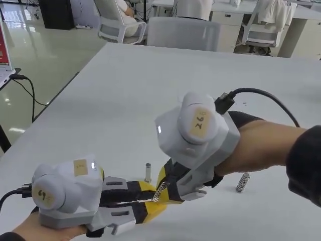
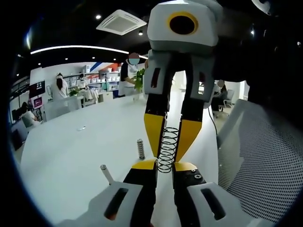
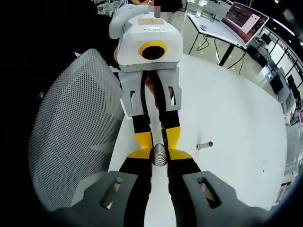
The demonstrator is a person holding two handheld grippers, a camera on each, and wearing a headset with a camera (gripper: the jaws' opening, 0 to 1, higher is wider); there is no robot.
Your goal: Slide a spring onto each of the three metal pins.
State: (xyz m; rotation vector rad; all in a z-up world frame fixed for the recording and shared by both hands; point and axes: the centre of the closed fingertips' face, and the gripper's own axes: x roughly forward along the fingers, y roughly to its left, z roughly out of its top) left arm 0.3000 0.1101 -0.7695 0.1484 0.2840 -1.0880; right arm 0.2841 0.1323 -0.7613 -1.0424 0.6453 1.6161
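Note:
My right gripper (image 1: pixel 168 188) is shut on a small steel spring (image 1: pixel 160 191), and its yellow tips pinch the coil (image 2: pixel 168 144) from both sides. The left gripper (image 1: pixel 150 201) meets it tip to tip low over the table. Its jaws are nearly together on a thin metal pin (image 1: pixel 143 201) that points into the spring's end. In the right gripper view the spring (image 3: pixel 160 156) appears end-on between my right gripper's (image 3: pixel 160 153) tips. A bare pin (image 1: pixel 148 172) stands upright just behind the two grippers. Another spring (image 1: pixel 242 182) stands on the table to the right.
The white table (image 1: pixel 125 100) stretches away behind the grippers. A black cable (image 1: pixel 261 95) loops off the right gripper. Grey mesh chairs (image 1: pixel 183 32) stand at the table's far edge, and a laptop with a cable (image 1: pixel 7 70) sits at the far left.

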